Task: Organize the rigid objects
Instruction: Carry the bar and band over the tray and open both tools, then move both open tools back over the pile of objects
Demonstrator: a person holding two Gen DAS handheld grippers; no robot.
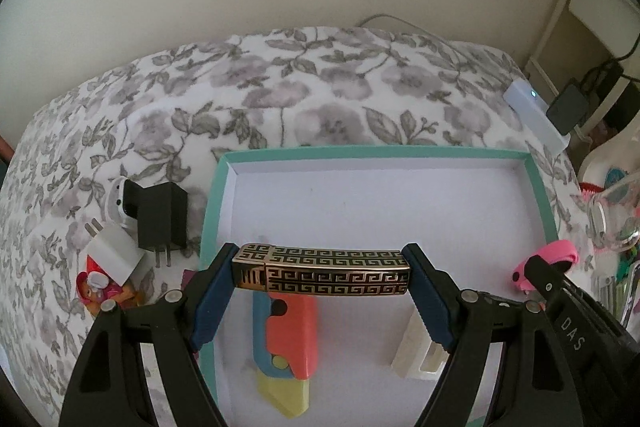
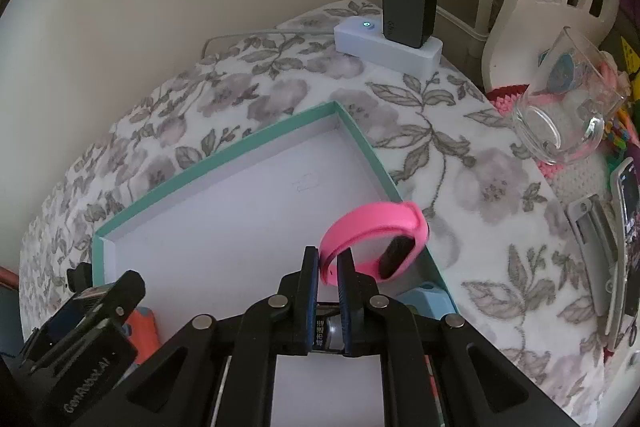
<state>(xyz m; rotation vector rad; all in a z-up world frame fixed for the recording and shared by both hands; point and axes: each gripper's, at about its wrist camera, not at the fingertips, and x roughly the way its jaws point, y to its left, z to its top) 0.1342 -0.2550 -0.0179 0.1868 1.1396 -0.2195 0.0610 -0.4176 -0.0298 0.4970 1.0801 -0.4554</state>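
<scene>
The shallow teal-rimmed white box (image 1: 538,195) already holds a coral-and-blue toy cutter (image 1: 290,335), while the left gripper (image 1: 322,269) clamps a gold key-pattern bar (image 1: 328,271) above it, the right gripper (image 2: 328,267) pinches a pink wristband (image 2: 372,227) over its corner, and two chargers (image 1: 160,215) wait outside.

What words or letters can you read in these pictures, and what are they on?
"DAS" stands on the right gripper, at the edge of the left wrist view.
"GenRobot.AI", faint, stands on the left gripper, in the right wrist view.
Small white characters on a dark label behind the right gripper's fingers are too blurred to read.
The phone screen is too blurred to read.
The patterned bar shows a pattern, no words.
</scene>
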